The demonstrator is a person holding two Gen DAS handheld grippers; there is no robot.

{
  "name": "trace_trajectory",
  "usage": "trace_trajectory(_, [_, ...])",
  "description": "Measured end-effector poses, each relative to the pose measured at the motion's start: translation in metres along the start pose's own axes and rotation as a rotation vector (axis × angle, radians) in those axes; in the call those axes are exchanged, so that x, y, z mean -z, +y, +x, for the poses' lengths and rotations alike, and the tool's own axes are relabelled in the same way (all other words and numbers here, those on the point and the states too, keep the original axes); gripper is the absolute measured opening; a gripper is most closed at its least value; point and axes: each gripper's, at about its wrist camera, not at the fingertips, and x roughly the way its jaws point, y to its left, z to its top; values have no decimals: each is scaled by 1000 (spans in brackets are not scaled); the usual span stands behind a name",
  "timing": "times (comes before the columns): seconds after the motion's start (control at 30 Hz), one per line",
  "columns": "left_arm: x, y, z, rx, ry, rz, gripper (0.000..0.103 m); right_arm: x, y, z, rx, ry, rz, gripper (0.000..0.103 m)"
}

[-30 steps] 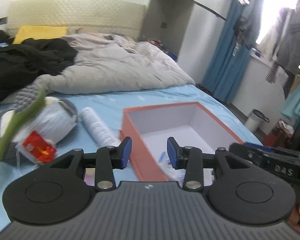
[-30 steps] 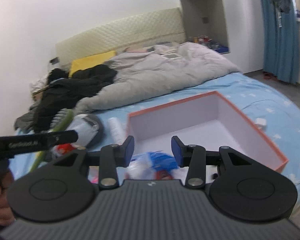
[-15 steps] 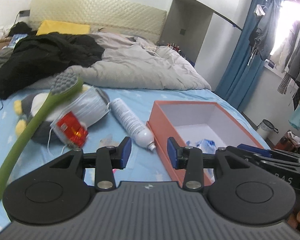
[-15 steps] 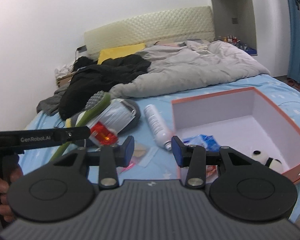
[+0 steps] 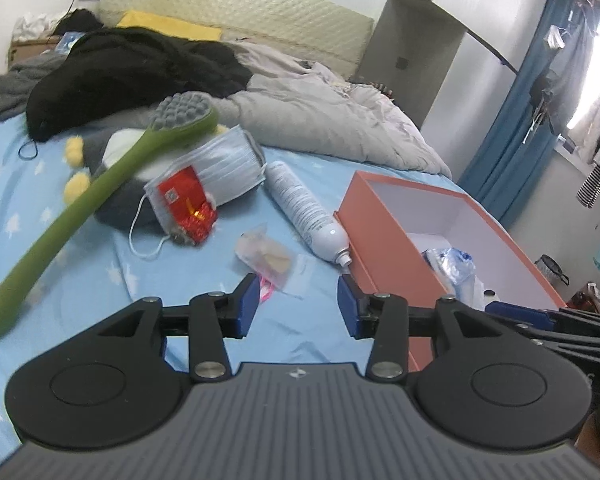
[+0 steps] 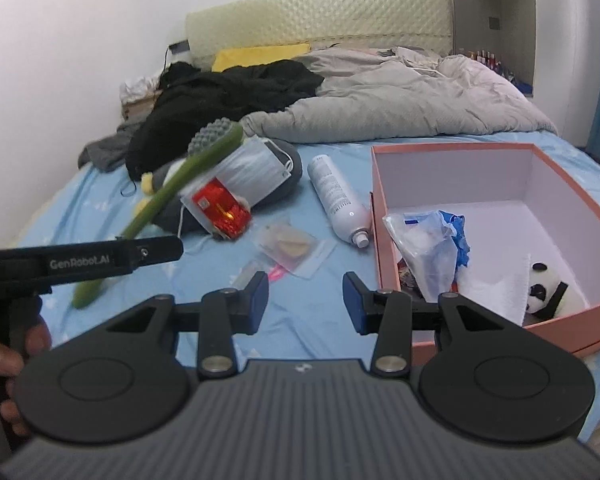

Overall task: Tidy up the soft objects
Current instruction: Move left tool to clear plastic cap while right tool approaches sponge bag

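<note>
Next soft pickup judged to be the small clear packet [image 6: 290, 249], lying flat on the bed [image 6: 100, 200] at centre frame in the right wrist view, just above and slightly left of the right gripper [image 6: 305, 300]. Long axis of the packet running upper left to lower right. In the left wrist view same packet [image 5: 265, 257] sitting just above the left gripper [image 5: 296, 298], a touch left of the gap. Both near; left looks marginally closer, hard to call.

Right fingers [image 6: 260, 289] spread wide, holding nothing, touching nothing. Left fingers [image 5: 249, 293] equally wide, empty, clear of the sheet.

Orange box [image 6: 572, 196] at right of frame, open, already containing a crinkled plastic bag [image 6: 428, 240], white tissue [image 6: 496, 284] and a small panda plush [image 6: 544, 288]. Box to the right of the packet, so carry goes rightward.

Also left on the bed, upper left of centre: mask pack [image 6: 248, 170] on a grey penguin plush [image 5: 120, 200], red wrapper [image 6: 220, 208], green brush [image 5: 92, 200] laid diagonally across them. White bottle [image 6: 338, 196] lying lengthwise beside the box wall, nozzle toward the camera.
</note>
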Motion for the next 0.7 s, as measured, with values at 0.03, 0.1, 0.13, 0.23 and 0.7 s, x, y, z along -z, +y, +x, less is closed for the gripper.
trace_trajectory(0.03, [2,2,0,-6,-2,1,52,1,1,2,2,11,-1,44])
trace_trajectory(0.1, [7,6,-1,-20,-12,2,52,4,3,6,-4,37,-3,44])
trace_trajectory(0.13, [9,9,0,-30,-14,-9,52,4,5,8,-3,50,-8,44])
trace_trajectory(0.23, [14,22,2,-38,-16,-50,52,6,12,13,-1,78,-38,44])
trace_trajectory(0.7, [45,53,26,-38,27,-93,55,8,39,54,-18,178,-69,44])
